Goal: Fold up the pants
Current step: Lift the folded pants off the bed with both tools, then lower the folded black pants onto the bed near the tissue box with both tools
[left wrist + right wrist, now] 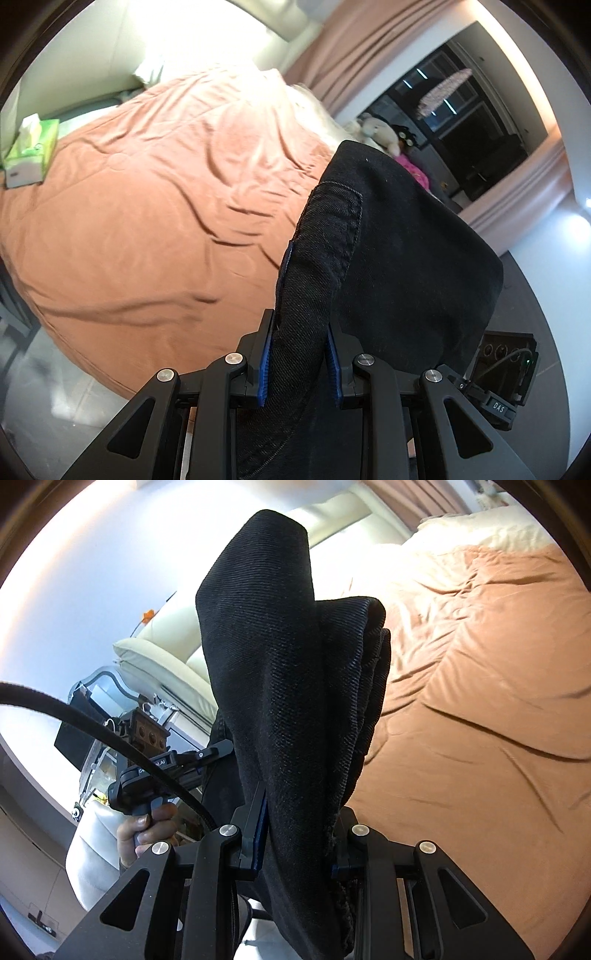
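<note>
Both grippers clamp the black pants, held up in the air over the bed.

Left gripper (299, 363): jaws closed on a thick bunched band of the pants (388, 236), blue pads pressed on either side. Fabric rises past the jaws, stitched seam visible, rest drapes to the right.

Right gripper (299, 843): jaws gripping the pants (280, 664) too, several folded layers stacked between them, frayed hem edge at the right jaw. Cloth stands up tall in front of the lens.

In the right wrist view the left gripper (207, 757) shows at the left, a hand (144, 830) wrapped around its handle, a black cable (92, 723) arcing across.

Bed (147, 221) has a wrinkled orange cover, nothing of the pants touching it as far as visible. Tissue box (31, 147) on the bed's far left edge. Plush toy (380, 131) beyond the bed near the dark window (461, 140). Pink curtain (369, 48) behind.
</note>
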{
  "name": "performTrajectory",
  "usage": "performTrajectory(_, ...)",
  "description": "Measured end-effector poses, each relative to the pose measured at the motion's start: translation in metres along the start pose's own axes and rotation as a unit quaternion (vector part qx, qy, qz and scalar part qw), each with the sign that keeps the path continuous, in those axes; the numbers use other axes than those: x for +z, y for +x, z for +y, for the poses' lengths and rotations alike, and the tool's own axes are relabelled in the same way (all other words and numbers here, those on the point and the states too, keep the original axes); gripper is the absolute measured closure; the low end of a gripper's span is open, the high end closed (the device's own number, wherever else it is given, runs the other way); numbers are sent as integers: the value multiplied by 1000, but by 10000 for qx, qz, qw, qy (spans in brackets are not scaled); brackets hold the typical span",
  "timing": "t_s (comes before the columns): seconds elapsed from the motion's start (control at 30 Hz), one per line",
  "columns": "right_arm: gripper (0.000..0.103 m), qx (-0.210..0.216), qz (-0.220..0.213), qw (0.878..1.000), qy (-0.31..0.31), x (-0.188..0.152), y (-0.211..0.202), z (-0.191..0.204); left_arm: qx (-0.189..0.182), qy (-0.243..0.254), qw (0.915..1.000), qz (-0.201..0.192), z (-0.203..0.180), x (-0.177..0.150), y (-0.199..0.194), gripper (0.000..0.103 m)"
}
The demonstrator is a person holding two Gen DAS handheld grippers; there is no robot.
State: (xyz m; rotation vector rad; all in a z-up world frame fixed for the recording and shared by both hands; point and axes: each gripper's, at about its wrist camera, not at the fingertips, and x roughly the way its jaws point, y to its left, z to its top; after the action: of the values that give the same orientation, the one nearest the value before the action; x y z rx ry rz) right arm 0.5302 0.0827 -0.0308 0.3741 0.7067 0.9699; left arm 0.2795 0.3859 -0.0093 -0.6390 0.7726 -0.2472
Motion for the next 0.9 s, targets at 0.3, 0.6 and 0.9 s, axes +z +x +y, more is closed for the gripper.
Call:
performTrajectory(0.3, 80, 121, 310, 9994, 110, 21, 64, 8, 207, -147, 9996, -126, 46, 33, -10, 77)
performTrajectory(0.6, 80, 274, 377, 9988, 115, 52, 122, 30, 556, -34, 9982, -235, 75, 84, -21, 77)
performTrajectory(0.9, 80, 510, 524, 9971, 231, 51, 186, 54, 989, -64, 9949, -206, 128, 129, -17, 77)
